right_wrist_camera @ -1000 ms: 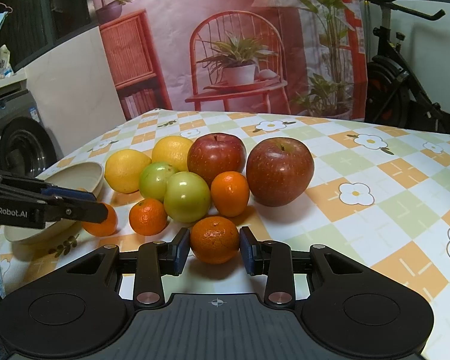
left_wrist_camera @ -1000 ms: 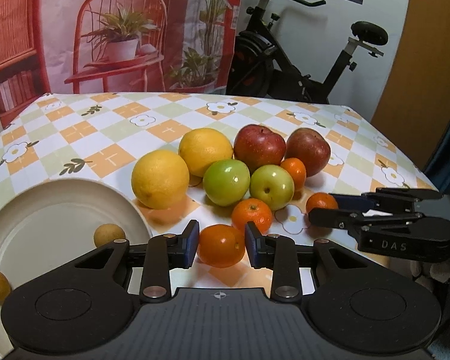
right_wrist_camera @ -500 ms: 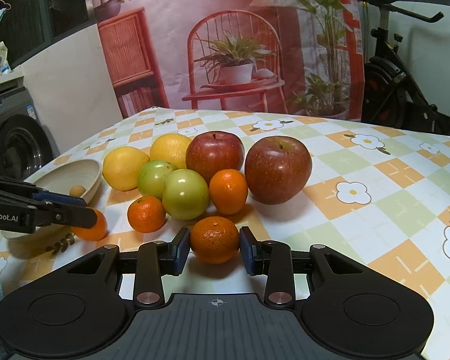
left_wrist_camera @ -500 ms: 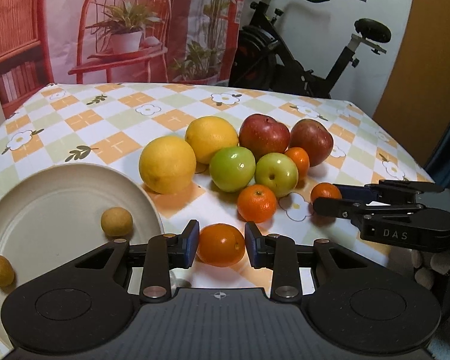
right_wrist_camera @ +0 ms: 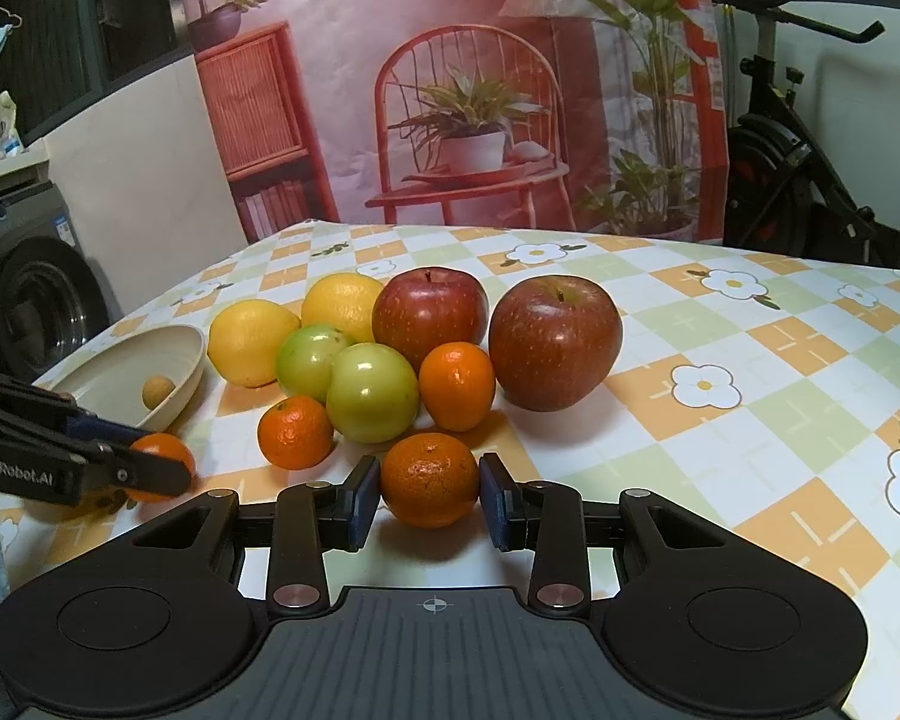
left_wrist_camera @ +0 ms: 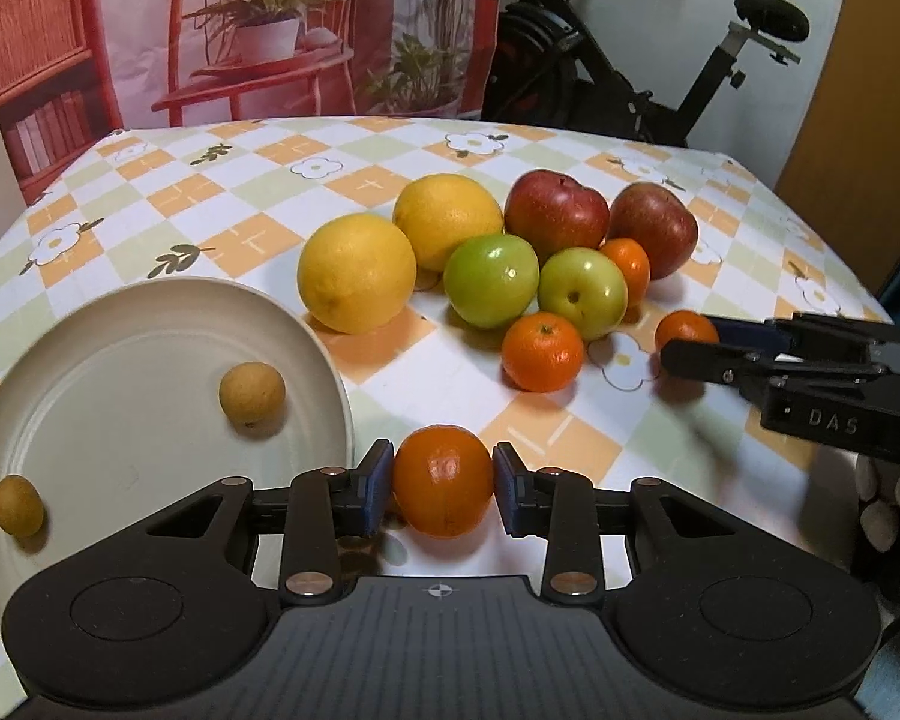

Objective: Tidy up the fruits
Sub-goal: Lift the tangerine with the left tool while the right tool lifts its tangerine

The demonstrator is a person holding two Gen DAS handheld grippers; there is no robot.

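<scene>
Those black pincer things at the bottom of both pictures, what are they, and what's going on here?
They are hand-held grasping tools, one per hand; no robot arm. Each picture comes from a camera on one tool, looking along its fingers. The left tool grips a tangerine beside a cream plate holding two small tan fruits. The right tool grips another tangerine. On the checkered tablecloth lie two lemons, two green apples, two red apples and two more tangerines.
</scene>
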